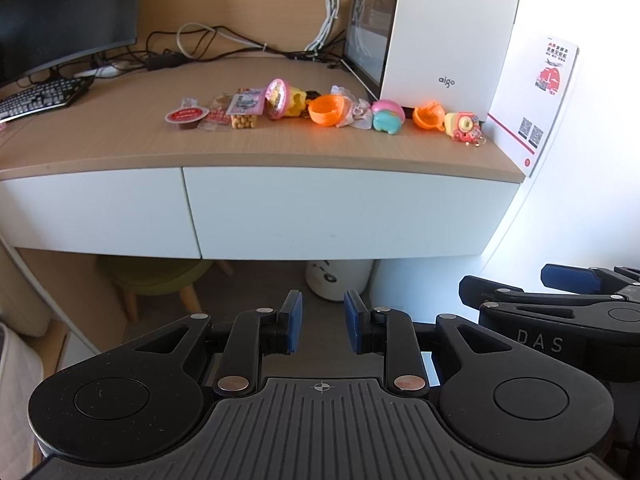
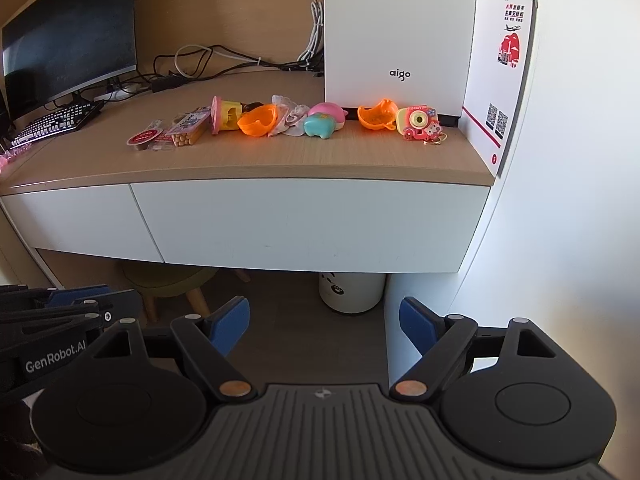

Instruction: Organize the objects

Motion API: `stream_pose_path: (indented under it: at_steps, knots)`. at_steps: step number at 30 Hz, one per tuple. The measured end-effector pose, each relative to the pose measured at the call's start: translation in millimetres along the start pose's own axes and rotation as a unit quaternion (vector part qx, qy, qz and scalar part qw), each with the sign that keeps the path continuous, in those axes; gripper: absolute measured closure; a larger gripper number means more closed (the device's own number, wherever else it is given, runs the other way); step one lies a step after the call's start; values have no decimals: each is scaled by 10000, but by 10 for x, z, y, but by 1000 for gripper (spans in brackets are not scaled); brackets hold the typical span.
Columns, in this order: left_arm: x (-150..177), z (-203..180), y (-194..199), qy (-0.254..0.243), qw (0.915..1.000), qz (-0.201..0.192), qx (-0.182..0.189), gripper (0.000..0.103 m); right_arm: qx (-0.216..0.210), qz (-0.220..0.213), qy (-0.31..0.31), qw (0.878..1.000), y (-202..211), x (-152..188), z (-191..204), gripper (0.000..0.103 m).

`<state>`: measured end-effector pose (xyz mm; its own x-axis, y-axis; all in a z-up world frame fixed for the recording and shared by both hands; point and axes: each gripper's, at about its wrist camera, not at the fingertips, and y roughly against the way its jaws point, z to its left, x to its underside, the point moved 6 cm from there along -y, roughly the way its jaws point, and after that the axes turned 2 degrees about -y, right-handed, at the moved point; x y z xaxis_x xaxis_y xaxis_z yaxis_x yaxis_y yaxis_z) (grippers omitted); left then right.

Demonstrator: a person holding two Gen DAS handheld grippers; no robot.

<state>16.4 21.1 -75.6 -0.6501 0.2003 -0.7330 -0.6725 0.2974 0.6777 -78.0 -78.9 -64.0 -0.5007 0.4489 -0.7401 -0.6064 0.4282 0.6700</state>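
A row of small things lies on the wooden desk (image 1: 280,148): a red-lidded cup (image 1: 187,118), a snack packet of round beans (image 1: 244,110), a pink and yellow toy (image 1: 282,99), an orange capsule half (image 1: 327,110), a teal and pink toy (image 1: 387,117), a second orange half (image 1: 429,115) and a pink toy camera (image 1: 464,126). The right wrist view shows the same row, with the toy camera (image 2: 418,122) at its right end. My left gripper (image 1: 323,326) hangs below the desk front, jaws narrowly apart and empty. My right gripper (image 2: 324,328) is open wide and empty.
A white computer case (image 2: 396,36) and a printed card (image 2: 500,76) stand at the desk's right end. A monitor (image 1: 60,12), keyboard (image 1: 40,96) and cables (image 1: 224,44) fill the left and back. White drawers (image 2: 304,224) front the desk; a stool (image 2: 172,284) and a white bin (image 2: 352,292) sit underneath.
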Motion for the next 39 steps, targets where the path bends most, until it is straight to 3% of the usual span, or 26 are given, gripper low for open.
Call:
stream_pose_path:
  at_steps: [39]
  knots:
    - [17,-10,-46,-146,9997,55,201,76,35,123,-168,9998,-40,55,-26,20]
